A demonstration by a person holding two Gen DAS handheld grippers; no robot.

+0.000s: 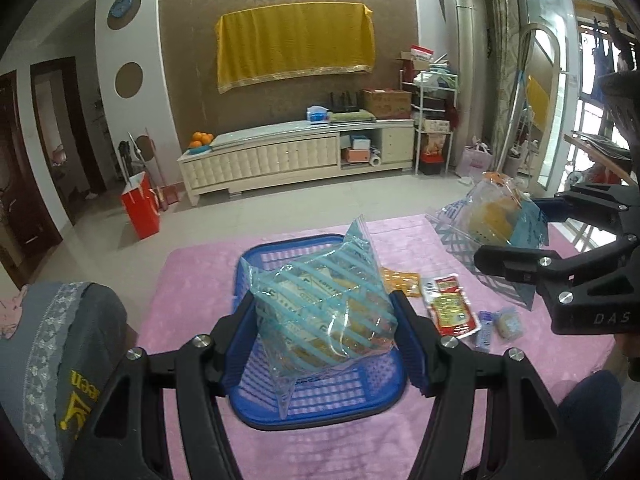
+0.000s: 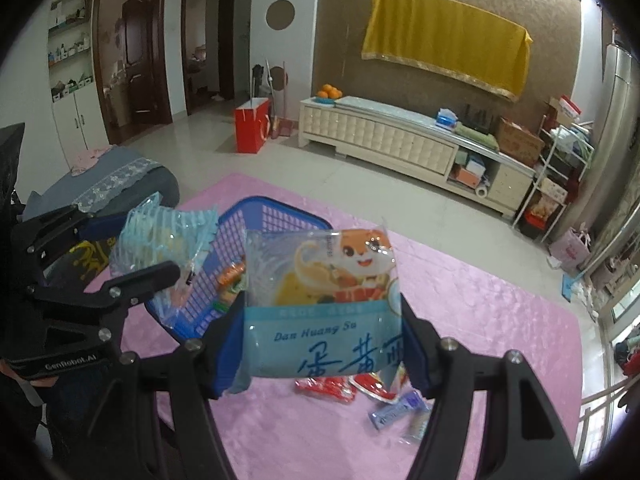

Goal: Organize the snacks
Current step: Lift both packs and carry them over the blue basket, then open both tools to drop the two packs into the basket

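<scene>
My left gripper (image 1: 324, 332) is shut on a clear snack packet with blue stripes (image 1: 320, 308), held over the blue plastic basket (image 1: 320, 404) on the pink table cover. My right gripper (image 2: 324, 340) is shut on a blue and clear egg-yolk pastry packet (image 2: 320, 304) with a cartoon animal, held above the table to the right of the basket (image 2: 276, 220). In the left wrist view the right gripper (image 1: 516, 232) and its packet (image 1: 492, 216) are at the right. In the right wrist view the left gripper (image 2: 128, 244) and its striped packet (image 2: 160, 240) are at the left.
Loose snacks lie on the pink cover (image 1: 192, 280) right of the basket: a red sachet (image 1: 450, 308), an orange packet (image 1: 400, 280), small blue and pale packets (image 1: 498, 324). A grey cushioned seat (image 1: 52, 344) stands at the left. A cream TV cabinet (image 1: 296, 156) is beyond the table.
</scene>
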